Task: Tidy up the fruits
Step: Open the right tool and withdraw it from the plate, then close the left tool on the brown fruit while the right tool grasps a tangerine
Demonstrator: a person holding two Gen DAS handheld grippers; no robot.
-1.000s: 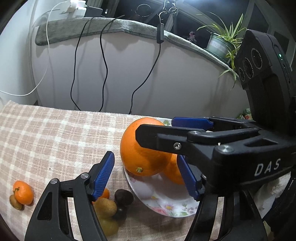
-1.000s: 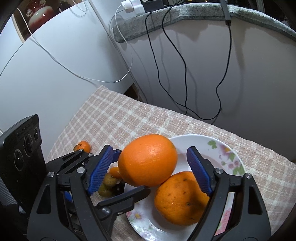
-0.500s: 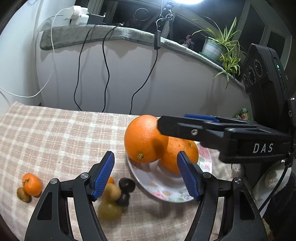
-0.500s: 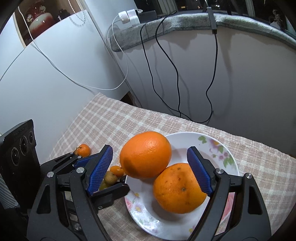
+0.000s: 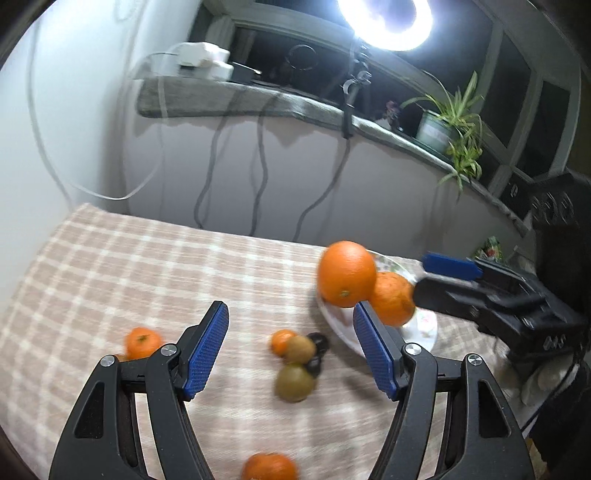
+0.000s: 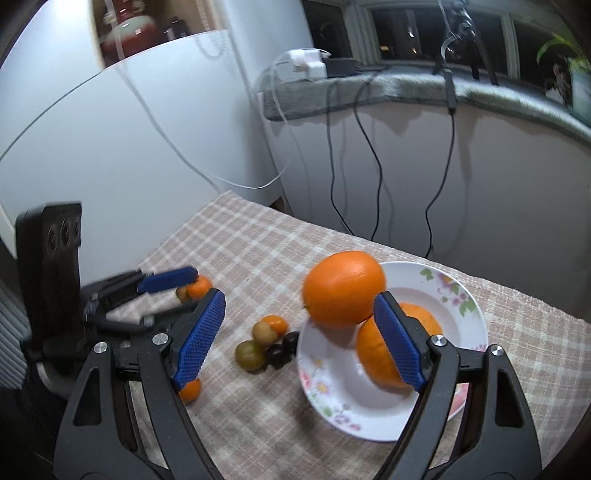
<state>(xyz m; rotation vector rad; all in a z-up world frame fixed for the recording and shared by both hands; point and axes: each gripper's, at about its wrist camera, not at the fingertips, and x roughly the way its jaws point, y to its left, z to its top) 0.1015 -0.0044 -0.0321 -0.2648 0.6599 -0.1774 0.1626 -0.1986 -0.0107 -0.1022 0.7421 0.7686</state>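
A table with a checked cloth (image 5: 129, 266) stands by a white wall (image 6: 517, 192). Black cables (image 6: 369, 155) hang down from a grey ledge (image 5: 221, 99). A bright ring light (image 5: 386, 22) shines near a dark window (image 6: 406, 33). A potted plant (image 5: 448, 125) sits on the ledge.

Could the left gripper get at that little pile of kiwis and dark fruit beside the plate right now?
Probably yes. The left gripper is open and empty, and the pile lies uncovered on the cloth just ahead of it. The plate and right gripper sit off to one side.
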